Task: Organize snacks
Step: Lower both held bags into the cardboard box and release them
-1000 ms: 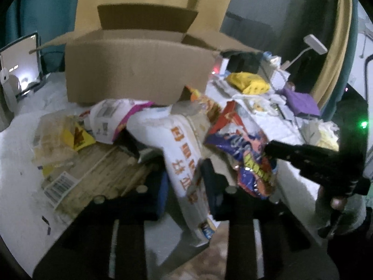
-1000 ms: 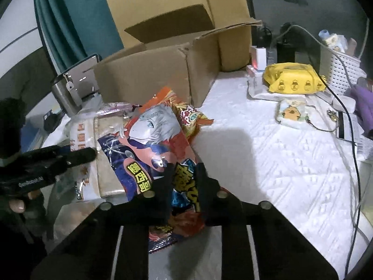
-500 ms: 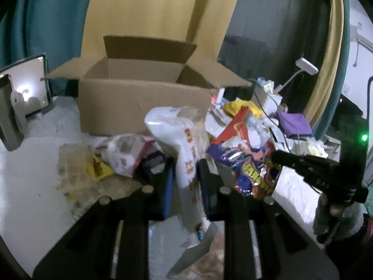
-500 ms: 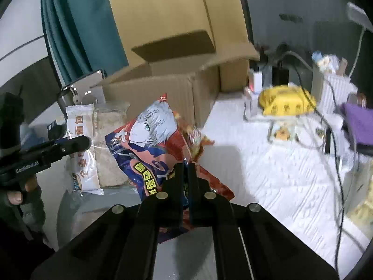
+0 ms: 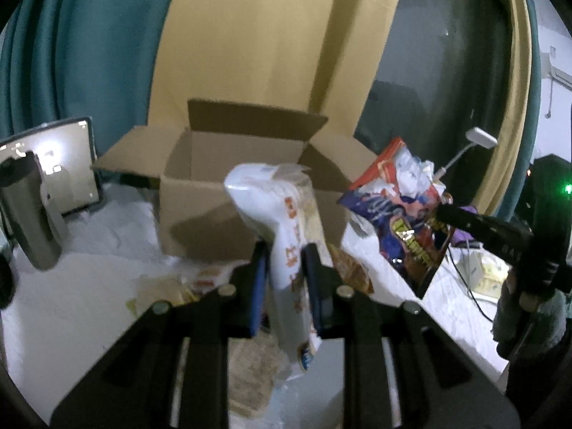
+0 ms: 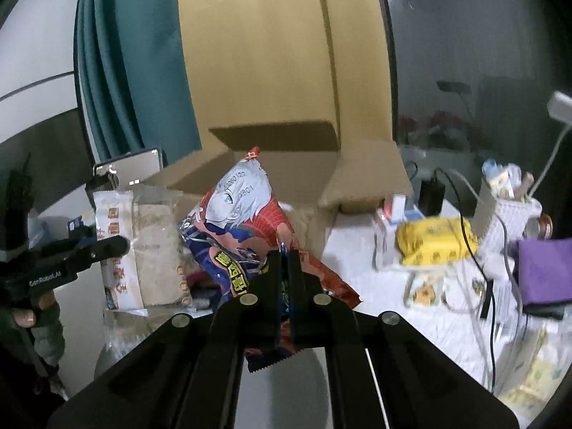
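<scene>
The left hand-held gripper [image 5: 284, 262] is clamping a white noodle packet [image 5: 282, 214] at centre frame, its long axis standing nearly upright with the top end leaning toward the upper left. The right hand-held gripper [image 6: 285, 261] is pinching, jaws nearly together, a red-and-blue snack bag [image 6: 236, 221], long axis upright and tilted, top corner pointing up. Both are hanging above the white tabletop [image 5: 71, 286], in front of the open cardboard box [image 5: 243, 164], whose flaps are spreading outward around an open interior.

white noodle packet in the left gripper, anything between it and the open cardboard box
Nothing visible does. The white noodle packet, clamped in the left gripper, hangs in front of the open brown cardboard box, whose flaps are folded outward. The red and blue snack bag in the right gripper is off to the side.
</scene>
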A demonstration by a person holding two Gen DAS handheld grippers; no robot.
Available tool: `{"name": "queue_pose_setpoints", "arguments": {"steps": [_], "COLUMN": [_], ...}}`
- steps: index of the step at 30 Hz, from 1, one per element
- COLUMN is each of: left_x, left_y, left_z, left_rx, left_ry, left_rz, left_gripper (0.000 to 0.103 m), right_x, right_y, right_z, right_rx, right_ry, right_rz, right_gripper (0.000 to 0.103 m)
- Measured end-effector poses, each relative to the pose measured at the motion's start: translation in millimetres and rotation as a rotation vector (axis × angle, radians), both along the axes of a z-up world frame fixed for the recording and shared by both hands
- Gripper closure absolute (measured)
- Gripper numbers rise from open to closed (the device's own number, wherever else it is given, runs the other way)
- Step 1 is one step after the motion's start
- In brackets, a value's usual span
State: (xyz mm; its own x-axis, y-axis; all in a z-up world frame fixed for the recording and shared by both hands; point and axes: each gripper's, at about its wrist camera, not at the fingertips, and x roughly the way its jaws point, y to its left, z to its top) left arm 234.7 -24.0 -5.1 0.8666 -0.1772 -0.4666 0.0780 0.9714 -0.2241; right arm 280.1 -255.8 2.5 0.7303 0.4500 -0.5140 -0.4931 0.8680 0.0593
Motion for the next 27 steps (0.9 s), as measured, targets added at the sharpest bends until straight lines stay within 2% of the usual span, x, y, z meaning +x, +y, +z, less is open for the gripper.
{"name": "queue_pose_setpoints", "arguments": {"steps": [10,18,22,27], "left_x": [33,73,99,139], "left_y": [35,58,69,83], "left_z": [28,41,43,35], "left_rx": [0.024,0.046,0.062,0.058], "left_ry": [-0.079,-0.127,-0.127,-0.085], "left_rz": [0.027,0.045,0.050,0.037], "left_gripper": [0.082,0.082,0.082,0.082], "right_x": [39,83,108,141], "right_y": [40,73,86,103], "right_z": [30,41,39,34], "right_rx": [-0.013,-0.046,-0.062,-0.095], "right_ry": [-0.074,-0.112,-0.119,-0.128], "right_rz": [0.032,0.053,0.049,0.017], "right_gripper": [0.100,0.100,0.100,0.100]}}
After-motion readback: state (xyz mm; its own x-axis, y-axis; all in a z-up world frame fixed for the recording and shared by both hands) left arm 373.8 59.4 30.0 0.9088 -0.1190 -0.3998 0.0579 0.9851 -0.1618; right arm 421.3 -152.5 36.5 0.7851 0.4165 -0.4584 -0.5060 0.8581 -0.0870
